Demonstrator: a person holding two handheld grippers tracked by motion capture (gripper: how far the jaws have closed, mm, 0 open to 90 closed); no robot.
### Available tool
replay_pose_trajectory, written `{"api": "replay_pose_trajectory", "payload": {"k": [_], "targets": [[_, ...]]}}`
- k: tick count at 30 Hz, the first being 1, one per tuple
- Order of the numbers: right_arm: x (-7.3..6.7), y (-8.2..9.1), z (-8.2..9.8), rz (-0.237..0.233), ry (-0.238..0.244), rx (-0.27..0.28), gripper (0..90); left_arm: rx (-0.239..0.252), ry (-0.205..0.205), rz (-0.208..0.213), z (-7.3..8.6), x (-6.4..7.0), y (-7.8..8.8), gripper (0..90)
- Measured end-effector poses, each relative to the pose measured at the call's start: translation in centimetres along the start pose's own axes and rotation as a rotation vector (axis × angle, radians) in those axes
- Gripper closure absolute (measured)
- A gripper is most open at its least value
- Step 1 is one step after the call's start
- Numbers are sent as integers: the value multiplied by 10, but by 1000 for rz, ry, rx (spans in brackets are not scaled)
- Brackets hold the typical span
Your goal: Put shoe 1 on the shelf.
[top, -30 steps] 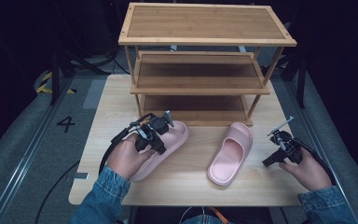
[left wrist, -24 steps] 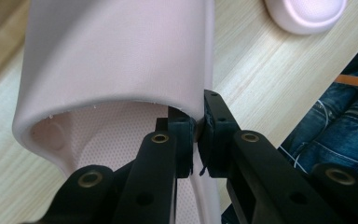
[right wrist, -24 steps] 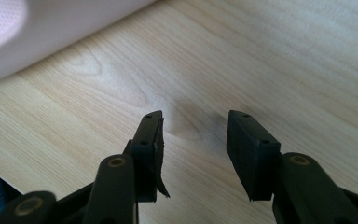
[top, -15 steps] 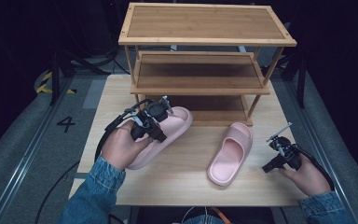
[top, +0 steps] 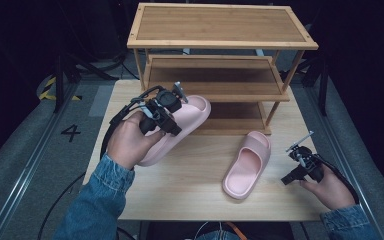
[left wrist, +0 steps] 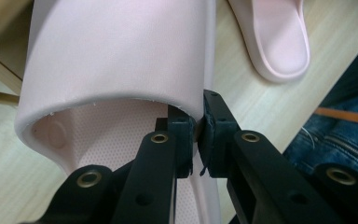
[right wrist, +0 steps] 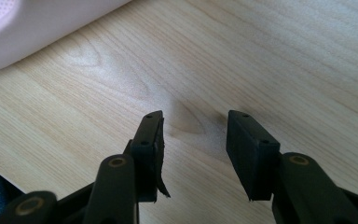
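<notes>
High view: two pink slippers are counted. One slipper (top: pixel 180 125) is clamped by its strap edge in the left gripper (top: pixel 167 112) and held above the table (top: pixel 190 190), just before the three-tier rack (top: pixel 220 30); shelving remains. The other slipper (top: pixel 247 165) lies on the table, untouched, beside the right gripper (top: pixel 300 157), whose jaws stand apart, empty.

Light falls from above onto the desk (top: pixel 200 195) and the shelf rack (top: pixel 220 30), leaving the surrounding floor nearly black. The high view is soft and slightly grainy, with faint shadows under the shelves. In the gripper views the near black parts are blurred, and soft claw shadows lie on evenly lit wood.
</notes>
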State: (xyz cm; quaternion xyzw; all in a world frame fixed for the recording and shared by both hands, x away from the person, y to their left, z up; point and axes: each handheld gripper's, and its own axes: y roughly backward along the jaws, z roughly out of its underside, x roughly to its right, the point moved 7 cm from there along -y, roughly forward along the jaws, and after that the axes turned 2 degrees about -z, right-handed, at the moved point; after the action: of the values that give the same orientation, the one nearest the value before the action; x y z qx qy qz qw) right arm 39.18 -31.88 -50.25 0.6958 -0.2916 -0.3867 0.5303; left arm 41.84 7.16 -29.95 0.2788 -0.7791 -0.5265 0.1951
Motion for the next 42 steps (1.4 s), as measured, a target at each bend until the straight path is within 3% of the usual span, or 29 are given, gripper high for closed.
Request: {"api": "replay_pose_trajectory", "payload": {"k": [3,10,12,21,24,30,33,36,37,42], "targets": [[1,2,0,0,1,7,570,7,11,-1,-8,-6,5,832],[0,1,-1,0,4,-1,569,22,58,-45,-28,-28,6,833],[0,1,-1,0,5,-1,570,25,55,-55,-33,-34,6,833],[1,0,-1,-2,11,4,571,67,97,-95,-56,-55,-5,834],[1,-1,-1,4,14,5,572,72,92,-102,-63,-58,-9,837],[0,-2,1,2,22,-1,581,53,76,-159,-80,-65,-15,841],[-2,-1,2,0,21,1,577,63,77,-192,-87,-66,-19,842],[-3,-1,1,0,27,3,577,79,112,-195,-93,-65,-24,842],[-3,-1,1,-3,28,4,577,71,86,-213,-95,-68,-24,842],[-4,-2,2,0,37,0,577,73,94,-239,-103,-68,-33,842]]}}
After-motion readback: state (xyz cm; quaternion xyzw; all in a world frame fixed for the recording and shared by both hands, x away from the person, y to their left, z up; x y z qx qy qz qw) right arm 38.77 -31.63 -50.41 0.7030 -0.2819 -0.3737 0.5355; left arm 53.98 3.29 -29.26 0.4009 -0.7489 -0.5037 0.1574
